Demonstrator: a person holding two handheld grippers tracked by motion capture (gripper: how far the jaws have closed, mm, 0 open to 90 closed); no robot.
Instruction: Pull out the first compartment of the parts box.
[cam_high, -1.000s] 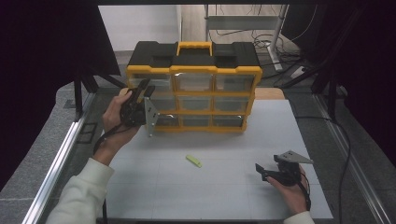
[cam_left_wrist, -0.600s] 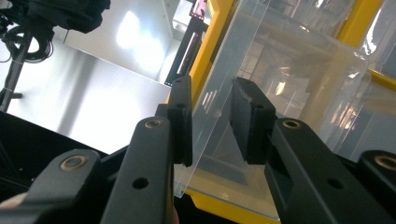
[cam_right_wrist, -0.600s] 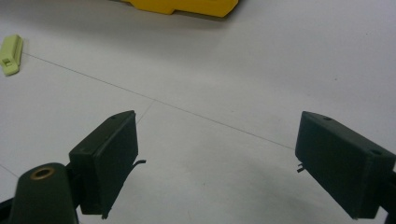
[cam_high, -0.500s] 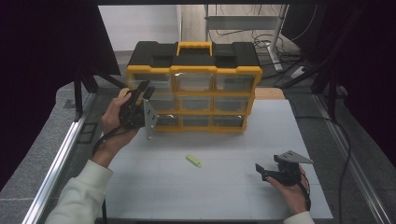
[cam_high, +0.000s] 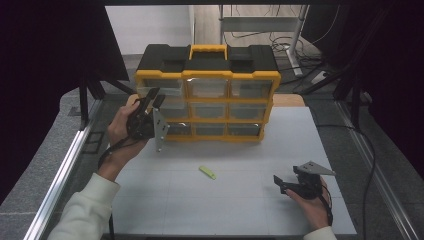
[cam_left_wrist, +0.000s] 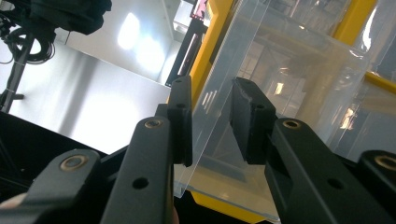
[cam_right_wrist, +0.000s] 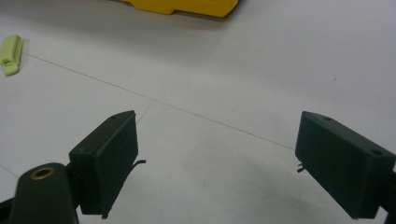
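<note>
A yellow and black organizer (cam_high: 250, 76) with clear drawers stands at the back of the white table (cam_high: 240, 210). My left gripper (cam_high: 152, 96) reaches its top left drawer (cam_high: 170, 89). In the left gripper view the jaws (cam_left_wrist: 212, 119) close on the clear front wall of that drawer (cam_left_wrist: 289, 84), one pad on each side of the plastic, beside the yellow frame (cam_left_wrist: 210, 46). My right gripper (cam_high: 280, 183) rests low over the table at the front right, with its jaws (cam_right_wrist: 217, 154) wide open and nothing between them.
A small light green piece (cam_high: 207, 172) lies on the table between the two hands; it is at the far left (cam_right_wrist: 10, 53) in the right gripper view. The organizer's yellow base (cam_right_wrist: 187, 5) sits ahead of the right gripper. Metal rails border the table's sides.
</note>
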